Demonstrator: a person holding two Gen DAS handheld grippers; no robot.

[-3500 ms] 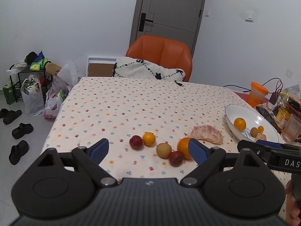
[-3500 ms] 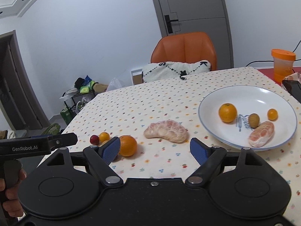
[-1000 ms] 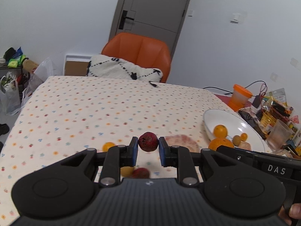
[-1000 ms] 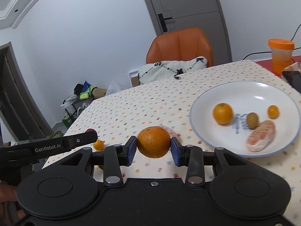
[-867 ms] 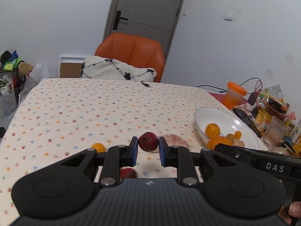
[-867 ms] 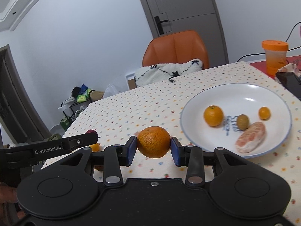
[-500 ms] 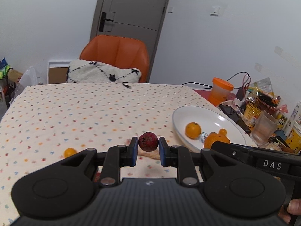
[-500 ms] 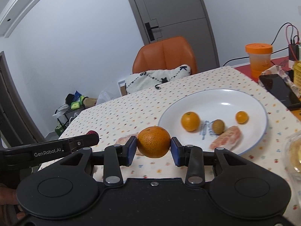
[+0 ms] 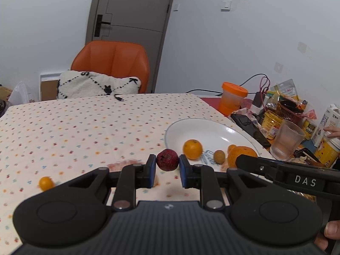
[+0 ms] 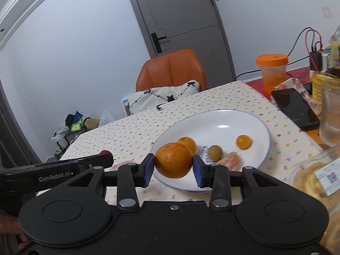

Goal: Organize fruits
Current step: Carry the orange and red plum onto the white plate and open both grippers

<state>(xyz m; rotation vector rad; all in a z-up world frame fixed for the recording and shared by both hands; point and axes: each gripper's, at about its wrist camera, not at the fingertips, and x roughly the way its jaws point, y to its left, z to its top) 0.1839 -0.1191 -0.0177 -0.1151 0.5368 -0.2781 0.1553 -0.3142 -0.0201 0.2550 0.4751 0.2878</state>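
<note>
L gripper [image 9: 167, 165] pinching red fruit [image 9: 167, 160] | R gripper [image 10: 173, 167] pinching orange [image 10: 173, 163] | dotted tablecloth [image 9: 85, 131], grey door [image 9: 131, 21]

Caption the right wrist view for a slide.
Right gripper holds an orange above the near rim of the white plate.

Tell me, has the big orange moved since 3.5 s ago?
Yes. The orange left the tablecloth; the right gripper holds it raised at the white plate.

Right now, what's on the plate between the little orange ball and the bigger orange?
A small brown kiwi-like fruit sits between the tiny orange one and the bigger orange on the white plate, in the right wrist view.
</note>
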